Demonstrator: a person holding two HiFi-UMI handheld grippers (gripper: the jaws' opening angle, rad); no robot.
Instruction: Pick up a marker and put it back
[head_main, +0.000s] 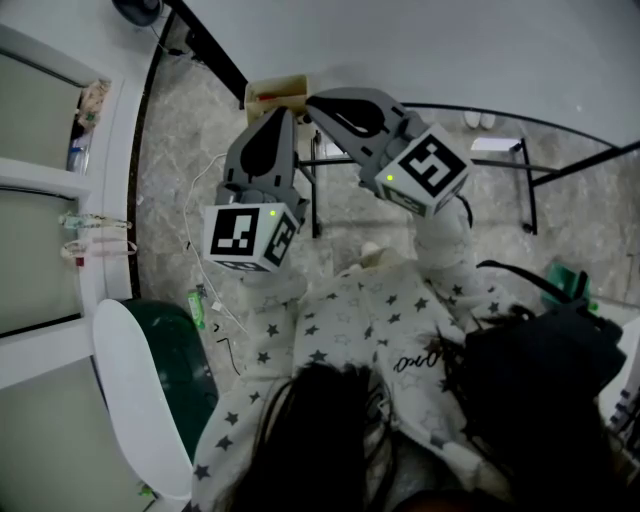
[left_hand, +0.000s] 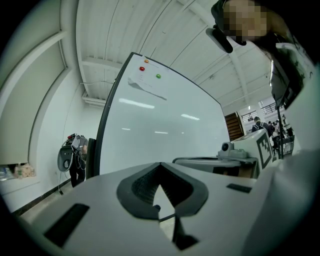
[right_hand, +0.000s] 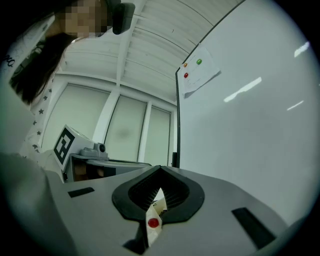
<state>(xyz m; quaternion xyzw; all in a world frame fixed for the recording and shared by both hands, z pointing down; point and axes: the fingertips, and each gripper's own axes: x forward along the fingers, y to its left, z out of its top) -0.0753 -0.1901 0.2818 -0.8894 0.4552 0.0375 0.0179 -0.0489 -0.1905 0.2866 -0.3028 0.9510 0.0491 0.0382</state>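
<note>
The right gripper (right_hand: 160, 189) has its jaws pressed shut on the marker (right_hand: 153, 219), which sits between the pads, held up in the air in front of the whiteboard (right_hand: 250, 100). The pick-up looks done, and only the putting back is left (the left gripper (left_hand: 161, 186), jaws together on nothing, takes no part). The marker's long axis seems to run roughly along the jaws, with the red-dotted end toward the camera and the far end toward the fingertips.
</note>
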